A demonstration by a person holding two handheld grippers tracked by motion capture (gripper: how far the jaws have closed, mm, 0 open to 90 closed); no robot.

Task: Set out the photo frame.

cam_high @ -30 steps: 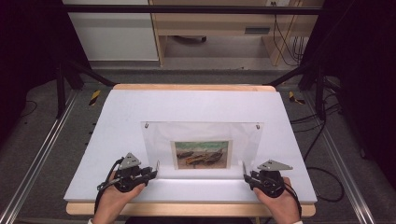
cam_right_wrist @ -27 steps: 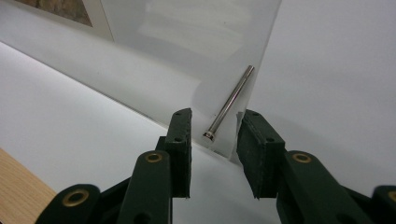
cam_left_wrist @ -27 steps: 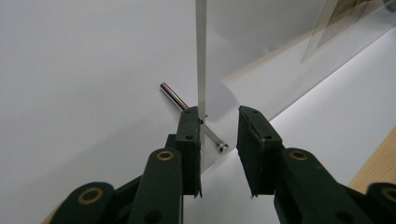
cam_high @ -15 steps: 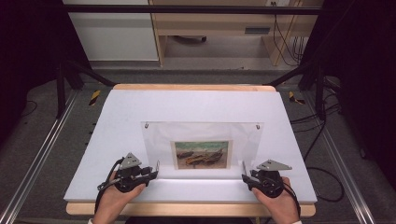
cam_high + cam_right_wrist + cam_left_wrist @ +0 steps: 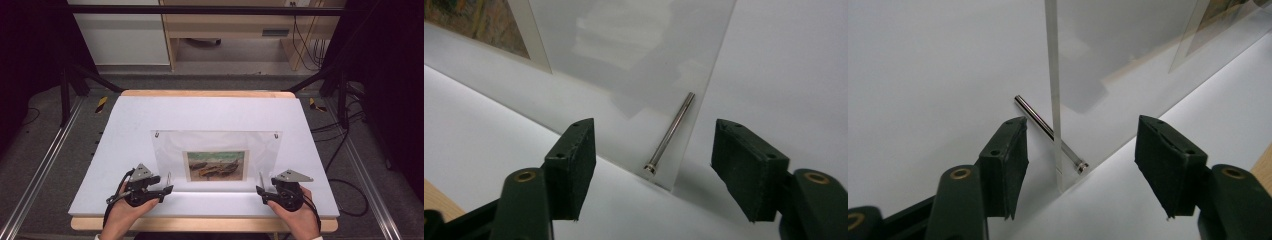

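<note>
- No readable text, labels, brand marks or numbers are showing in any view.
- The picture in the clear frame is showing painted boats and no caption or lettering that resolves.
- The yellow-black striped markers on the floor beside the table are carrying hazard stripes and no words.
- The gripper views are showing bare black pads, a plain metal pin and the blank white table surface, all unmarked.
</note>
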